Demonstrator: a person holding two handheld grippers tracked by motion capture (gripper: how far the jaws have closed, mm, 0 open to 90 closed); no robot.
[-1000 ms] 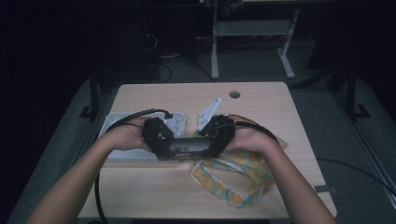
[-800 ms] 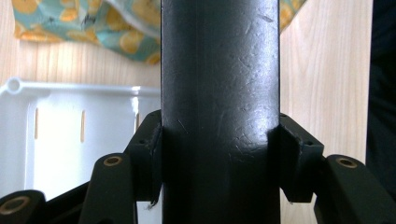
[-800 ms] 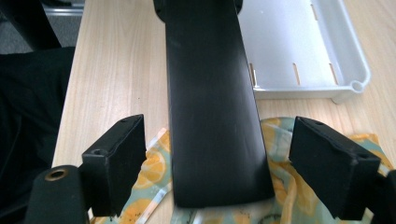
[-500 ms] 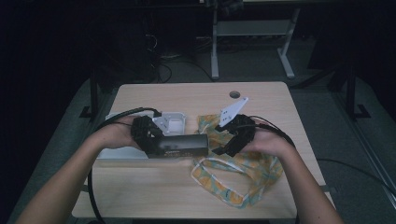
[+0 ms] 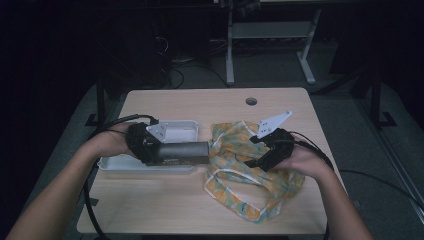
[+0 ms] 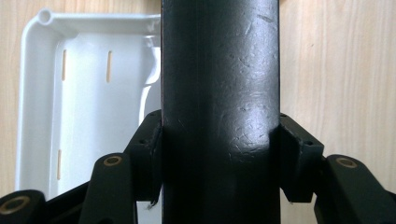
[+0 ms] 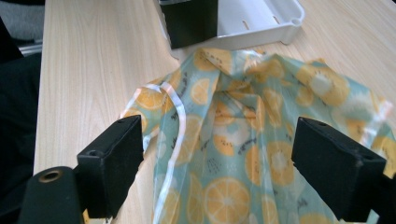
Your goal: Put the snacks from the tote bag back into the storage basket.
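Observation:
A dark grey cylinder (image 5: pixel 182 151) lies level over the front rim of a white tray (image 5: pixel 180 127), and my left gripper (image 5: pixel 151 147) is shut on its left end. In the left gripper view the pads press both sides of the cylinder (image 6: pixel 219 70), with the tray (image 6: pixel 84 93) beneath. My right gripper (image 5: pixel 252 150) hovers over a teal cloth bag printed with orange slices (image 5: pixel 240 175). Its jaws have just been opening and stand wide. The bag (image 7: pixel 233 116) lies below the right gripper (image 7: pixel 219 158), untouched by the pads. The cylinder's end (image 7: pixel 191 21) and the tray (image 7: pixel 261 23) lie beyond.
The wooden table (image 5: pixel 200 102) has a round cable hole (image 5: pixel 251 101) at the back. The bag's white straps (image 5: pixel 225 187) loop toward the front edge. Cables trail from both grippers off the table's sides. A metal desk frame (image 5: pixel 230 45) stands behind.
The two grippers were together at the cylinder in the table's middle. The left has carried it left over the tray. The right has let go and drawn right over the bag.

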